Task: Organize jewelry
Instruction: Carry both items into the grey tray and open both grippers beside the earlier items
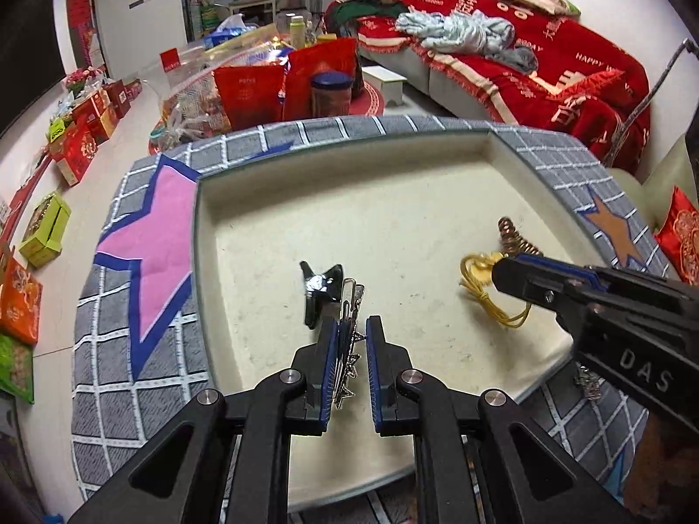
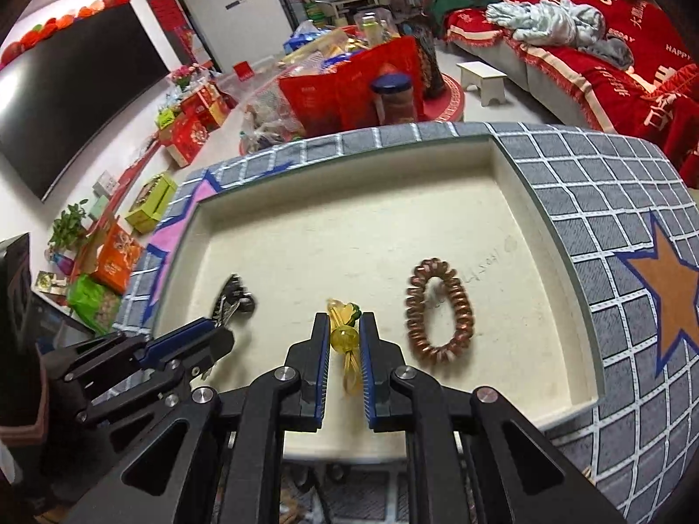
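A cream tray (image 1: 349, 161) lies on a grey grid cloth. My left gripper (image 1: 351, 327) is over the tray with a silver hair clip (image 1: 349, 305) between its jaws; the clip leans on the left pad and a gap shows beside the right pad. A black bow clip (image 1: 319, 288) lies just ahead of it. My right gripper (image 2: 344, 327) has its jaws around a yellow hair tie with a bead (image 2: 344, 337), a small gap on each side. A copper spiral hair tie (image 2: 439, 310) lies to its right in the tray (image 2: 349, 201).
The grey cloth carries a pink star (image 1: 157, 236) on the left and an orange star (image 2: 668, 297) on the right. A silver trinket (image 1: 587, 382) lies on the cloth by the tray's right edge. Red bags, boxes and a red-covered sofa (image 1: 546, 52) stand beyond.
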### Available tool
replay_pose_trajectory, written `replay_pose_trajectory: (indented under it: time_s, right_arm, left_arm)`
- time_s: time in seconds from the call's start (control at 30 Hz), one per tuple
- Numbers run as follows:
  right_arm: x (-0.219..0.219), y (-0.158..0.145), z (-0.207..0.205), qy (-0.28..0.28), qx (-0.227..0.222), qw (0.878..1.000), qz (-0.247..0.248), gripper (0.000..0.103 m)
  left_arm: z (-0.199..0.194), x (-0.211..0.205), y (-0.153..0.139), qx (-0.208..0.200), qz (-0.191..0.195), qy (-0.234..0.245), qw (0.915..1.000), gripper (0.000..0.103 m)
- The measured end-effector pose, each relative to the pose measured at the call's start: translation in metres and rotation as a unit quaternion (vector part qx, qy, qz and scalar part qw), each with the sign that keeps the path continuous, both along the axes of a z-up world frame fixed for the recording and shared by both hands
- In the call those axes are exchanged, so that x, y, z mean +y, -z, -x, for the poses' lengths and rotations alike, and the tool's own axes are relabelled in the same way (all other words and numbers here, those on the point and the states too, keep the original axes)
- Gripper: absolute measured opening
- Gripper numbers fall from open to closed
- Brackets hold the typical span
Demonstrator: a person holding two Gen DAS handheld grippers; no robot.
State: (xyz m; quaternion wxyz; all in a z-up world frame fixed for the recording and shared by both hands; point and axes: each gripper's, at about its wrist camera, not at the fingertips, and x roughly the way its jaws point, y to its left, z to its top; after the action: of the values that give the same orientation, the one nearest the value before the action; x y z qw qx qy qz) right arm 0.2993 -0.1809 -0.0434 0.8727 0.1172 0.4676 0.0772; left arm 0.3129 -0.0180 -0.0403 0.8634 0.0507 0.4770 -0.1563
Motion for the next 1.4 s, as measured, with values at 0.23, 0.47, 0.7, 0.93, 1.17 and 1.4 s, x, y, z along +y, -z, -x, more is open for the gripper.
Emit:
replay_pose_trajectory:
  time_s: [0.23,0.47,0.7,0.93,1.17,1.4]
  right_arm:
    - [-0.028,0.010,-0.007,0.041,0.007,0.999,0.010,0.014]
    - [-0.035,0.013,-0.007,0.051,0.011,0.999,0.005,0.015]
    - [-0.038,0.011,-0.007,0.054,0.016,0.998,-0.017,0.035]
    - [-0.041,-0.014,0.012,0.074,-0.021,0.996,-0.034,0.056]
    - [-0.048,-0.031,0.037,0.095,-0.039,0.994,-0.045,0.058]
    - [-0.053,-0.033,0.060,0.095,-0.037,0.994,-0.039,0.063]
  left_arm:
    - [-0.006,-0.016,0.009,-0.007,-0.030,0.004,0.9995,0.031]
    - [-0.005,-0.024,0.011,-0.024,-0.060,0.002,0.9979,0.031]
    - [0.002,-0.023,0.007,-0.043,-0.065,-0.001,0.9970,0.031]
    - [0.007,-0.020,0.001,-0.049,-0.057,-0.007,0.9971,0.031]
    - [0.013,-0.012,-0.010,-0.063,-0.041,-0.024,0.9969,0.032]
    - [0.015,-0.015,-0.011,-0.060,-0.038,-0.020,0.9973,0.032]
